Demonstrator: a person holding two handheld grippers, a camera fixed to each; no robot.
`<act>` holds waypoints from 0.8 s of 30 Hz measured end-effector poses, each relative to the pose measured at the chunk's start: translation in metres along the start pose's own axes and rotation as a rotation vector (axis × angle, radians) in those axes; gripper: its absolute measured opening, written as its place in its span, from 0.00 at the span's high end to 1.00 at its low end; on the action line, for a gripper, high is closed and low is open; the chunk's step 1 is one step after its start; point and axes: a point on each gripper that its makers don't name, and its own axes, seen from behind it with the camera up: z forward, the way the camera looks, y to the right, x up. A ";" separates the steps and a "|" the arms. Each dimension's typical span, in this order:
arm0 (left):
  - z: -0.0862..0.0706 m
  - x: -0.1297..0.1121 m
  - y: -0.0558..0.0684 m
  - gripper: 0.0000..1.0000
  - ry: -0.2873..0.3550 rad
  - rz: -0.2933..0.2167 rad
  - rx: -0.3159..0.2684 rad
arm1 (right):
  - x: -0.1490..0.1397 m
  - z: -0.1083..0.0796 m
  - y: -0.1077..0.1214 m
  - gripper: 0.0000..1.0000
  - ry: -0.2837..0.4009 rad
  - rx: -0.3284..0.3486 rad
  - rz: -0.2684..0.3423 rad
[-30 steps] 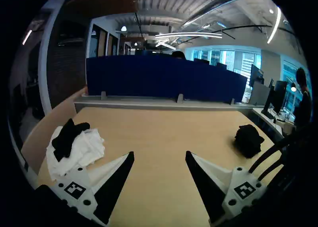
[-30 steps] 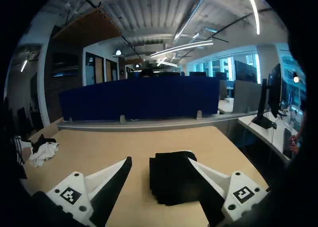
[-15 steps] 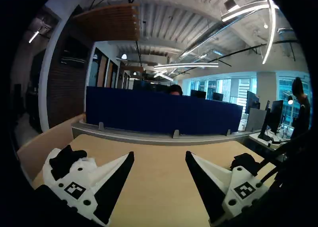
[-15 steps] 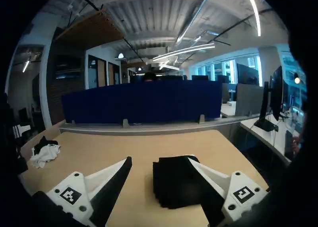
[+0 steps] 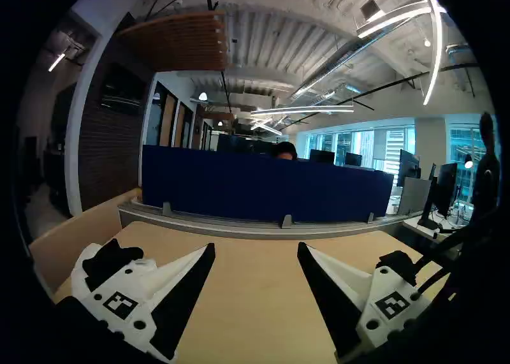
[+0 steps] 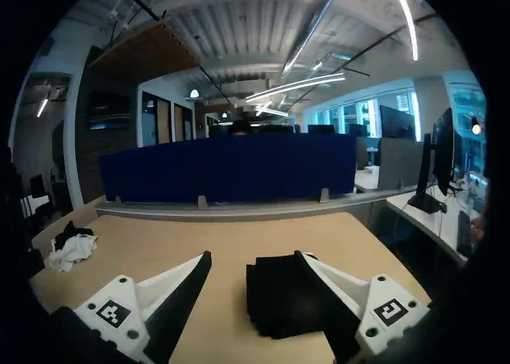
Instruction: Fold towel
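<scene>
A stack of folded black towels [image 6: 287,294] lies on the wooden table [image 6: 191,236], just ahead of my right gripper [image 6: 253,257]. That gripper is open, and its right finger covers the stack's right edge. A loose pile of white and black towels [image 6: 71,244] sits at the table's far left. In the left gripper view, my left gripper [image 5: 255,249] is open and holds nothing. Its left finger partly hides the loose pile [image 5: 108,263], and the black stack [image 5: 396,261] peeks from behind its right finger.
A blue partition [image 5: 261,189] on a grey rail closes off the table's far edge, with a person's head showing above it. Monitors [image 6: 438,153] stand on a desk to the right. A person [image 5: 488,166] stands at the far right.
The left gripper view has tilted upward, so the pile and the stack now sit lower, behind the fingers. The right gripper has barely moved. Both stay open.
</scene>
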 end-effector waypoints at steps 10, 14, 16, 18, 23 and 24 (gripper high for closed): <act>0.000 -0.003 -0.001 0.04 -0.010 0.006 0.001 | 0.008 0.001 0.004 0.00 0.017 -0.008 0.003; 0.000 -0.003 -0.001 0.04 -0.010 0.006 0.001 | 0.011 0.001 0.005 0.00 0.021 -0.010 0.007; 0.000 -0.003 -0.001 0.04 -0.009 0.005 0.001 | 0.011 0.001 0.004 0.00 0.022 -0.009 0.008; 0.001 -0.003 -0.001 0.04 -0.009 0.004 0.000 | 0.011 0.001 0.004 0.00 0.022 -0.009 0.007; 0.001 -0.003 0.000 0.04 -0.009 0.009 0.000 | 0.011 0.001 0.006 0.00 0.025 -0.010 0.007; 0.001 -0.003 0.001 0.04 -0.010 0.010 0.000 | 0.012 0.001 0.006 0.00 0.025 -0.010 0.008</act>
